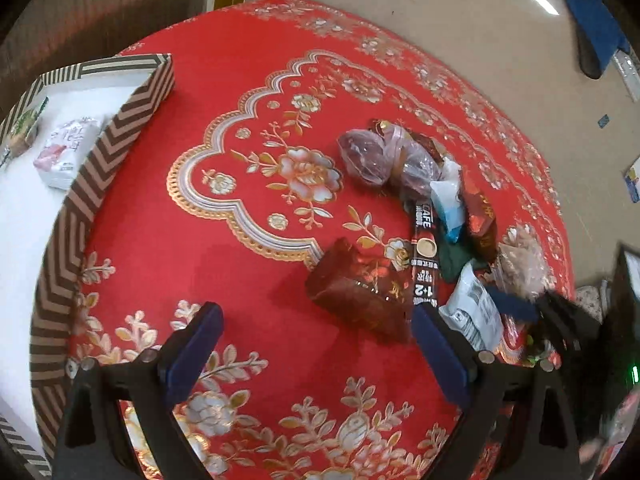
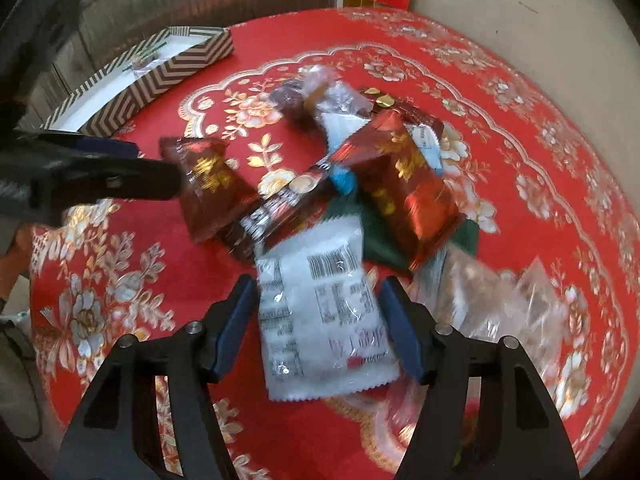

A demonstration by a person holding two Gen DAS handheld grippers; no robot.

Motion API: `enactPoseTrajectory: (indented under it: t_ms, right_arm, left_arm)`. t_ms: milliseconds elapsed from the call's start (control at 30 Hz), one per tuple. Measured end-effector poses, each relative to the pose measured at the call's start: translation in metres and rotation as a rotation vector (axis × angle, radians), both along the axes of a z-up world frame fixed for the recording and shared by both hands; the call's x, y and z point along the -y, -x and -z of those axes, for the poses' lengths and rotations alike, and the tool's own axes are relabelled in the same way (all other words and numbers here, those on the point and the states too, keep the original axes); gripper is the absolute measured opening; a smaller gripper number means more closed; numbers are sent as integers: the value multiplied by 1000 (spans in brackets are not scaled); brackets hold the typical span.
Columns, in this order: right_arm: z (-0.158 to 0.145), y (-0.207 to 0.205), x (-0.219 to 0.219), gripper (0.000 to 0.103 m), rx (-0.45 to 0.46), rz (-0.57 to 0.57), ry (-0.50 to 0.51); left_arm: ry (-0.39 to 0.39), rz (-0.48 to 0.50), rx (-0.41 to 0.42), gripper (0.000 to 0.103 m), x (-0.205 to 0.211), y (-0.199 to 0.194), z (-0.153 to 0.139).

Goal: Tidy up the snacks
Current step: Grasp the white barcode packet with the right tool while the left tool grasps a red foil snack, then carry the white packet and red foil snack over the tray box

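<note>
On the round red floral-clothed table (image 2: 520,128), the white crinkle-edged plastic snack packet (image 2: 324,312) lies lengthwise between the right gripper's (image 2: 318,322) spread blue pads, unpinched, while the left gripper (image 1: 316,356), also spread, stands empty nearby.

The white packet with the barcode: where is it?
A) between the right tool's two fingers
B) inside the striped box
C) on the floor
A: the white packet lies on the red cloth, between the right tool's open fingers.
</note>
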State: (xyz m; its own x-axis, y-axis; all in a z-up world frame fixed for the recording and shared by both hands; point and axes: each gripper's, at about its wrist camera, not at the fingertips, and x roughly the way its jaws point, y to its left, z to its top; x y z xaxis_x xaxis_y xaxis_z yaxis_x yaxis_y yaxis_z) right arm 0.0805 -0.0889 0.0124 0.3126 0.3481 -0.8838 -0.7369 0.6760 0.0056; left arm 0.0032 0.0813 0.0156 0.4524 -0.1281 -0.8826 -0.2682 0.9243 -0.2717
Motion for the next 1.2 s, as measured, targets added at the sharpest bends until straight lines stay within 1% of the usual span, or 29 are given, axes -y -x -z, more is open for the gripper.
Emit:
enactPoseTrajectory:
  t_ms: [67, 167, 233, 300, 400, 467, 533, 567, 667, 700, 767, 800, 900, 967, 1100, 1200]
  right_arm:
    - [-2, 14, 5, 60, 10, 30, -22]
    - [-4, 31, 12, 59, 41, 93, -29]
    - [-3, 34, 15, 59, 26, 120, -44]
    - [-3, 38, 18, 59, 41, 135, -53]
    - [-2, 39, 22, 59, 40, 153, -63]
    - [-3, 39, 26, 59, 27, 166, -86]
    - [-4, 37, 30, 59, 16, 186, -116]
    - [-4, 36, 32, 59, 15, 193, -126]
    - [-5, 35, 33, 59, 18, 212, -145]
    - [-6, 37, 33, 59, 18, 217, -150]
    - [-7, 38, 30, 57, 24, 221, -153]
    - [-7, 39, 30, 56, 29, 224, -152]
    - [-10, 46, 25, 53, 42, 224, -156]
    - [-11, 49, 22, 53, 60, 231, -155]
    - [-15, 53, 20, 53, 64, 254, -174]
    - [-20, 57, 16, 53, 73, 261, -188]
  left_arm:
    - [15, -16, -3, 97, 4, -4, 3]
    - [8, -41, 7, 98, 11, -11, 3]
    - [-32, -53, 11, 99, 17, -17, 5]
    - [-63, -35, 19, 99, 23, -21, 6]
    - [-96, 29, 36, 97, 27, -23, 6]
    - [-112, 58, 37, 92, 26, -20, 6]
    - [-132, 84, 34, 83, 25, -19, 5]
    - [-149, 99, 33, 80, 25, -20, 4]
    - [-188, 142, 46, 61, 28, -23, 4]
    - [-199, 161, 53, 48, 30, -24, 3]
    - [-190, 192, 57, 45, 31, -24, 2]
    - [-184, 208, 62, 40, 31, -23, 2]
    - [-164, 225, 66, 36, 28, -19, 2]
    - [-148, 227, 66, 36, 24, -15, 1]
    - [-127, 221, 66, 35, 15, -6, -1]
    - [-143, 208, 81, 35, 7, 0, -6]
